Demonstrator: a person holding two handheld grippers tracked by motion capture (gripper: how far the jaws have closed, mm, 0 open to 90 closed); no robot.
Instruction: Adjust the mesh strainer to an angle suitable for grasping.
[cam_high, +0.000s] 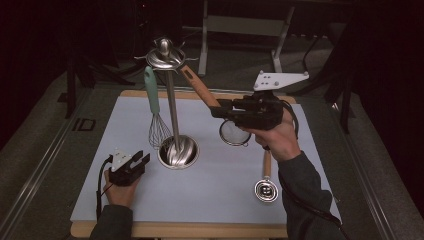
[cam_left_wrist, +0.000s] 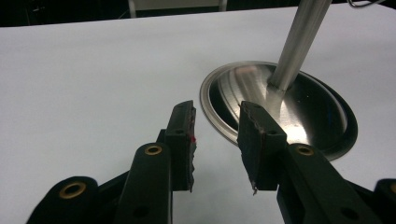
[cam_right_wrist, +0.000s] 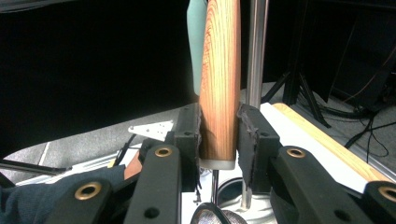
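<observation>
The right gripper (cam_right_wrist: 219, 140) has its pads clamped on the wooden handle (cam_right_wrist: 219, 79) of a small mesh strainer (cam_high: 234, 133), whose basket hangs just below the jaws while the handle slants up to the hooked top of the steel utensil stand (cam_high: 172, 105). Beyond the handle a mint-handled whisk (cam_high: 154, 107) hangs from that stand. The left gripper (cam_left_wrist: 215, 144) rests on the white mat (cam_high: 100, 190) with jaws apart and empty, the stand's round base just ahead of its tips.

light: dim, dark bkgd | glare: steel base (cam_left_wrist: 280, 100) | focus: sharp
</observation>
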